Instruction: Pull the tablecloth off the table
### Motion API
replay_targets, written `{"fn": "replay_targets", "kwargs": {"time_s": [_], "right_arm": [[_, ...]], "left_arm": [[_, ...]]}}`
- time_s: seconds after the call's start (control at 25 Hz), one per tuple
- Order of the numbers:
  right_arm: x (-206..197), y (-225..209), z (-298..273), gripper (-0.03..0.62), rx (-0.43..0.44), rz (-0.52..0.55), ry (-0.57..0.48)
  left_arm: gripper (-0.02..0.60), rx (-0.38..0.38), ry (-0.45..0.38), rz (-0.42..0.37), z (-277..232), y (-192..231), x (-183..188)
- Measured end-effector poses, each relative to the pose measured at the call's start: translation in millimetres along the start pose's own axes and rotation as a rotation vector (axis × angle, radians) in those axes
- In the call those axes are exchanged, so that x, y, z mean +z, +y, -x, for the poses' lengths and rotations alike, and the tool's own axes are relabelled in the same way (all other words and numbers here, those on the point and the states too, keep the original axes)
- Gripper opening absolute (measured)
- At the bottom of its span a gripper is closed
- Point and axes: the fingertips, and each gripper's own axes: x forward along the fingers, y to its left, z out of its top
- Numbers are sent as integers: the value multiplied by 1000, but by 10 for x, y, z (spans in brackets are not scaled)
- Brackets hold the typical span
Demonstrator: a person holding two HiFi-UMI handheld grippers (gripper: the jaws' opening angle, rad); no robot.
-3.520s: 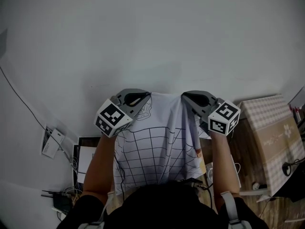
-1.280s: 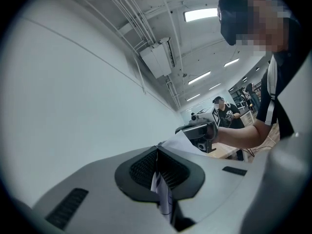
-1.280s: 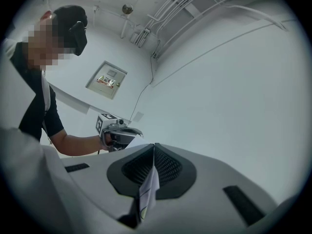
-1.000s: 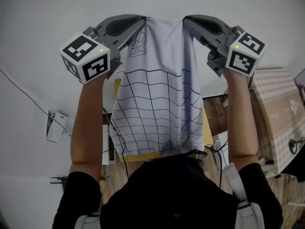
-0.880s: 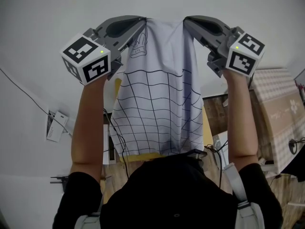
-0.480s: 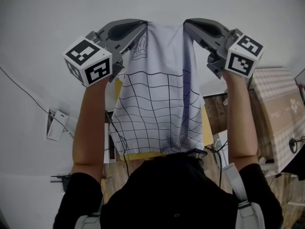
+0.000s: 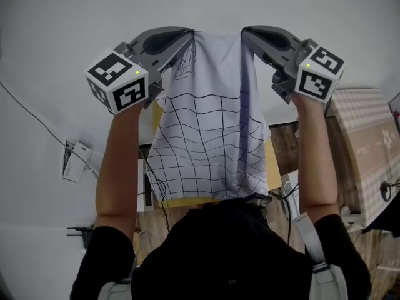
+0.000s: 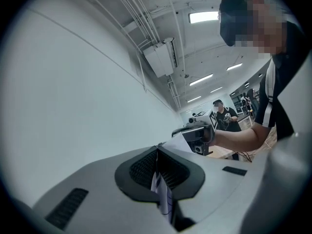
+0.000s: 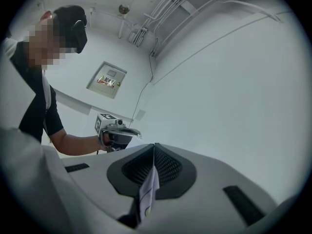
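- Both arms reach straight out, side by side, toward the white wall point(image 7: 200, 2).
- The left gripper point(image 7: 189, 34) is closed tight on one top corner of the cloth point(image 7: 209, 136).
- The right gripper point(image 7: 244, 32) pinches the other top corner.
- The cloth is white with black grid lines. It hangs in the air between the two arms, in front of the person.
- A small white box point(image 7: 74, 161) is at the left, at the end of a thin wire point(image 7: 31, 120).
- A table point(image 7: 365, 142) with a checked cover is at the right, apart from the cloth.

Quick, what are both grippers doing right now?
Left gripper: closed, holding the tablecloth by its top edge.
Right gripper: closed, holding the same tablecloth.
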Motion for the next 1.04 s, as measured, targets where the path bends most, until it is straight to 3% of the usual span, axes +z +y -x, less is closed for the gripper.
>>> {"fn": "replay_targets", "kwargs": {"time_s": [1.04], "right_arm": [[-6,-7,61,21,-43,39,43]], "left_arm": [[13,-21,-25,9,19,-25,8]]}}
